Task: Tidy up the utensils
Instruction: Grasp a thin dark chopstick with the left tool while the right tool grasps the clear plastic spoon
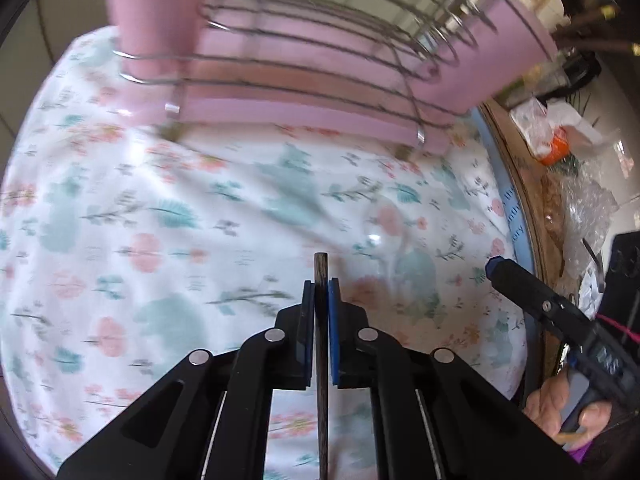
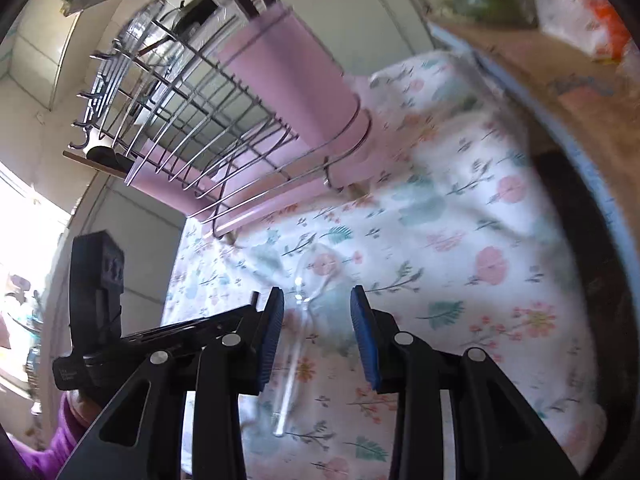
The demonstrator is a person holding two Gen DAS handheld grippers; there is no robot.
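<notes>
My left gripper (image 1: 321, 286) is shut on a thin dark chopstick (image 1: 321, 270), which runs up between the blue pads and pokes out past them. It hovers over the floral cloth (image 1: 160, 240). A clear plastic spoon (image 1: 382, 236) lies on the cloth just ahead and to the right. In the right wrist view, my right gripper (image 2: 317, 320) stands open over that spoon (image 2: 304, 304); the spoon's handle runs down between the fingers, which do not touch it. The left gripper (image 2: 244, 320) with the chopstick tip (image 2: 253, 298) shows beside it. One finger of the right gripper (image 1: 496, 268) enters from the right.
A wire dish rack (image 1: 320, 52) on a pink tray (image 1: 300, 112) stands at the cloth's far edge, with a pink utensil holder (image 2: 296, 76) on its side. Bags and packets (image 1: 556, 136) crowd the wooden table edge to the right. A hand (image 1: 560, 412) holds the right gripper.
</notes>
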